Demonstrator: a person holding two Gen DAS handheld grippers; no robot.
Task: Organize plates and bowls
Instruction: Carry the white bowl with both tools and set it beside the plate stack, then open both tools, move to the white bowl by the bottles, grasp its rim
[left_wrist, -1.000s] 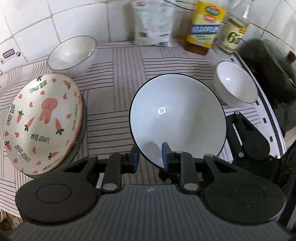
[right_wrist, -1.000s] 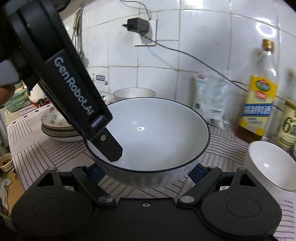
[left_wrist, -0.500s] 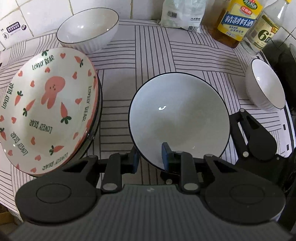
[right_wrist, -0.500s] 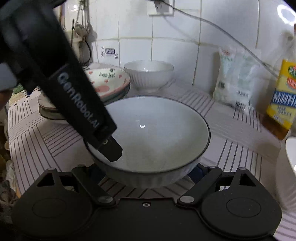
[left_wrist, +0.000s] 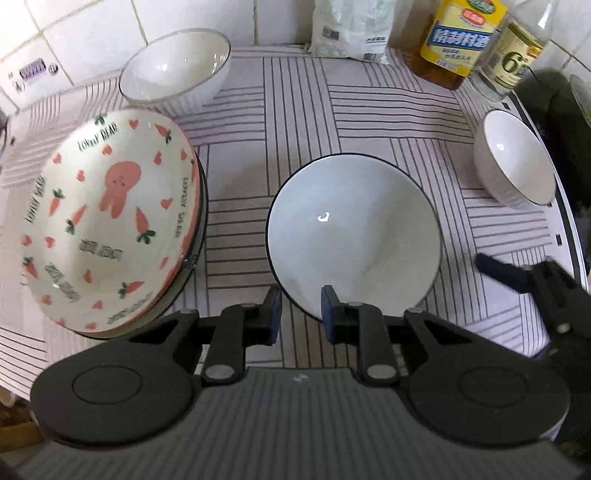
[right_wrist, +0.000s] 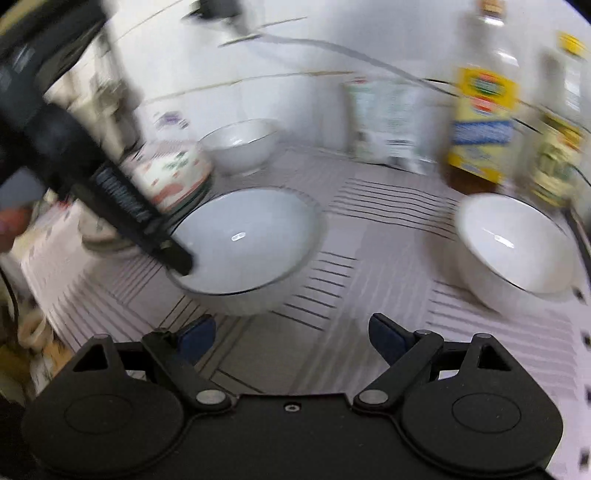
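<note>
My left gripper (left_wrist: 300, 308) is shut on the near rim of a large white bowl with a dark rim (left_wrist: 352, 236), also seen in the right wrist view (right_wrist: 247, 240). My right gripper (right_wrist: 291, 334) is open and empty, drawn back from that bowl. A stack of plates topped by a pink rabbit-and-carrot plate (left_wrist: 107, 218) lies to the left. A white ribbed bowl (left_wrist: 175, 70) stands at the back left by the wall. A small white bowl (left_wrist: 515, 158) stands at the right, also in the right wrist view (right_wrist: 513, 247).
The counter has a striped cloth (left_wrist: 325, 122). A white bag (left_wrist: 351, 27), a yellow-labelled oil bottle (left_wrist: 461, 37) and a clear bottle (left_wrist: 517, 55) stand along the tiled back wall. A dark stove and pot (left_wrist: 561, 110) are at the right edge.
My right gripper has let go of the large bowl and pulled back to the right. My left gripper still holds the bowl's rim, now farther from the plates.
</note>
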